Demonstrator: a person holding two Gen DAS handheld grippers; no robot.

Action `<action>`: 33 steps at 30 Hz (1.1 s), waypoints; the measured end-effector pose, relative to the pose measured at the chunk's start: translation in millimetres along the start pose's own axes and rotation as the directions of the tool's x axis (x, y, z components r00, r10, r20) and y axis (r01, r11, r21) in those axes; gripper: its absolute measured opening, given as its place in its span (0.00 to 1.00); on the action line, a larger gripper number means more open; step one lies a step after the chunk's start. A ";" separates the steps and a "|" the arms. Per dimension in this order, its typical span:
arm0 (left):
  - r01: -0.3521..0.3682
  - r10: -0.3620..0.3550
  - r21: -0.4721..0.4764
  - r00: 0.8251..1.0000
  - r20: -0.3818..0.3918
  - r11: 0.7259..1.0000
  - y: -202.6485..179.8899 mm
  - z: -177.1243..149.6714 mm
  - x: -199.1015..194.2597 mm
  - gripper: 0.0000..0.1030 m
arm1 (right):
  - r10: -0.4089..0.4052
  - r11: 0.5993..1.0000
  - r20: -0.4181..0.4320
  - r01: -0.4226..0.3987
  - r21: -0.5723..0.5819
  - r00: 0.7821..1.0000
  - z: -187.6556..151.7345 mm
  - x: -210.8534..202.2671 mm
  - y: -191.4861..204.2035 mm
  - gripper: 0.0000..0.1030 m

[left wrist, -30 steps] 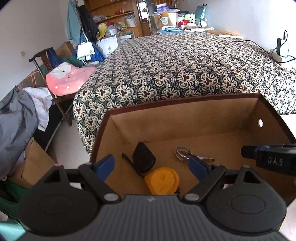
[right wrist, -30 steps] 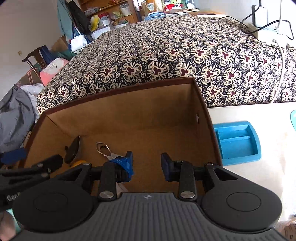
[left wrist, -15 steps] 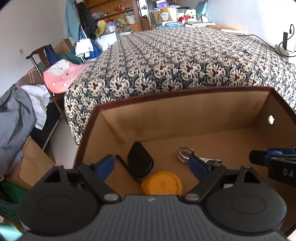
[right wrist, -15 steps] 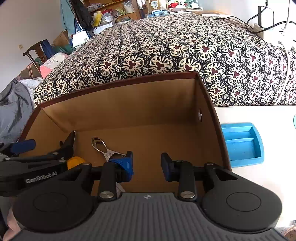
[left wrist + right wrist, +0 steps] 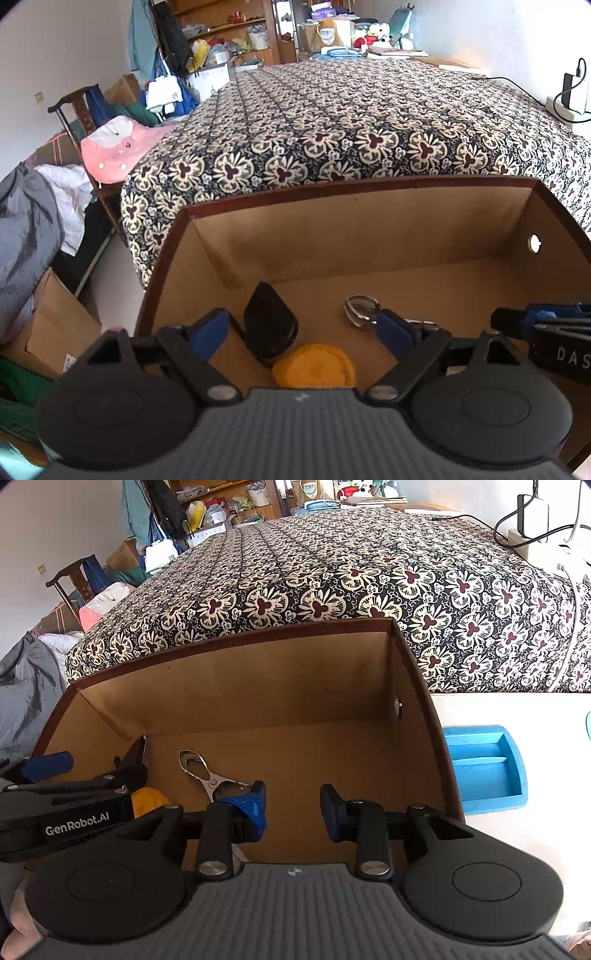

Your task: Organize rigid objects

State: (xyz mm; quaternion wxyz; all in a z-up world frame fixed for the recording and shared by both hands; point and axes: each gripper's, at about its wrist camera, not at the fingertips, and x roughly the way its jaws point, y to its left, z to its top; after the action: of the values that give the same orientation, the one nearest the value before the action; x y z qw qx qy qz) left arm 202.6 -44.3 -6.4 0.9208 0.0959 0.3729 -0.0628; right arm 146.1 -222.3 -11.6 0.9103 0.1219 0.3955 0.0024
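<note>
An open brown cardboard box (image 5: pixel 369 229) (image 5: pixel 258 686) stands in front of both grippers. On its floor lie a black teardrop-shaped object (image 5: pixel 269 325), a yellow round lid (image 5: pixel 314 365) and a metal clip (image 5: pixel 360 310) (image 5: pixel 201 771). My left gripper (image 5: pixel 306 332) is open and empty, held over the box's near left part above the black object and the lid. My right gripper (image 5: pixel 291 806) is open and empty over the box's near middle, just right of the clip. The right gripper's finger shows at the left wrist view's right edge (image 5: pixel 532 321).
A blue plastic tray (image 5: pixel 484 768) lies on the white table (image 5: pixel 517 709) right of the box. A bed with a floral cover (image 5: pixel 369 129) is behind the box. A chair with clothes (image 5: pixel 107 155) and a cardboard carton (image 5: pixel 51 332) are at the left.
Both grippers have shifted slightly over the box, and both views have tilted up a little. Both stay open and empty. The objects in the box have not moved.
</note>
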 end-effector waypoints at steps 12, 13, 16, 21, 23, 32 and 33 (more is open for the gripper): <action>-0.005 0.005 0.023 1.000 -0.008 1.000 -3.5 -0.1 2.0 0.87 | -0.004 1.000 0.009 0.004 0.003 1.000 -2.9 0.9 -0.2 0.12; -0.004 0.004 0.024 1.000 -0.009 1.000 -3.5 0.0 1.9 0.87 | -0.001 1.000 0.006 0.001 0.002 1.000 -3.5 1.7 -0.2 0.12; 0.004 -0.003 0.033 1.000 -0.015 0.999 -4.1 0.3 2.7 0.87 | -0.005 1.000 -0.007 0.005 -0.027 1.000 -8.2 8.1 3.3 0.12; 0.004 -0.004 0.035 1.000 -0.016 0.999 -4.5 0.7 3.1 0.87 | -0.030 0.999 0.020 0.031 -0.032 0.999 -9.7 6.9 4.6 0.12; 0.008 -0.008 0.035 1.000 -0.015 0.999 -4.4 0.9 3.0 0.87 | -0.020 0.999 0.013 0.021 -0.029 1.000 -8.2 7.3 3.4 0.12; 0.001 -0.001 0.028 1.000 -0.016 1.000 -4.4 0.7 3.4 0.87 | -0.010 1.000 0.025 0.011 -0.021 1.000 -10.7 6.2 2.7 0.12; -0.001 0.002 0.029 1.000 -0.017 1.000 -4.6 0.5 3.4 0.87 | -0.014 1.000 0.028 0.014 -0.023 1.000 -11.0 6.1 3.1 0.12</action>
State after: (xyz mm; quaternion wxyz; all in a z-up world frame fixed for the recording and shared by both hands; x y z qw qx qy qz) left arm 204.5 -49.1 -9.1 0.9162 0.1099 0.3796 -0.0667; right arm 142.6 -216.2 -22.6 0.9170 0.1086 0.3838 -0.0010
